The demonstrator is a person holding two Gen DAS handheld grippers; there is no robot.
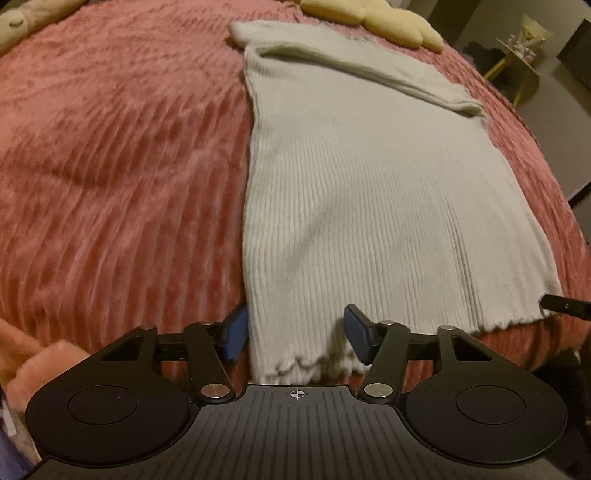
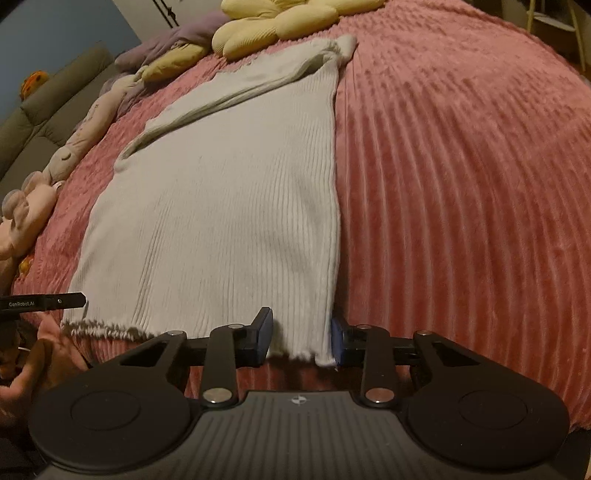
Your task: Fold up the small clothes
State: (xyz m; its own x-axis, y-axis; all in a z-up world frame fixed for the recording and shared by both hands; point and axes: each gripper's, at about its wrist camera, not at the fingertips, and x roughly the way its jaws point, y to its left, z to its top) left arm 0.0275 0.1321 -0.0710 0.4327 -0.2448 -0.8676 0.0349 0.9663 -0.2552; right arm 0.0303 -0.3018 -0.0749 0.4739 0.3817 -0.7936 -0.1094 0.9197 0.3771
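A white ribbed knit top (image 1: pixel 369 177) lies flat on the pink ribbed bedspread (image 1: pixel 110 166), its sleeve folded across the upper part. My left gripper (image 1: pixel 295 338) is open, its jaws straddling the top's near left hem corner. My right gripper (image 2: pixel 301 339) is open, its jaws straddling the near right hem corner of the top (image 2: pixel 229 206). The tip of the right gripper shows at the left view's right edge (image 1: pixel 565 308), and the left one's tip at the right view's left edge (image 2: pixel 48 302).
Yellow flower-shaped pillows (image 2: pixel 273 22) and plush toys (image 2: pixel 74 147) lie along the head and left side of the bed. A pink plush (image 1: pixel 37 365) sits near my left gripper. A yellow side table (image 1: pixel 517 62) stands beyond the bed's right edge.
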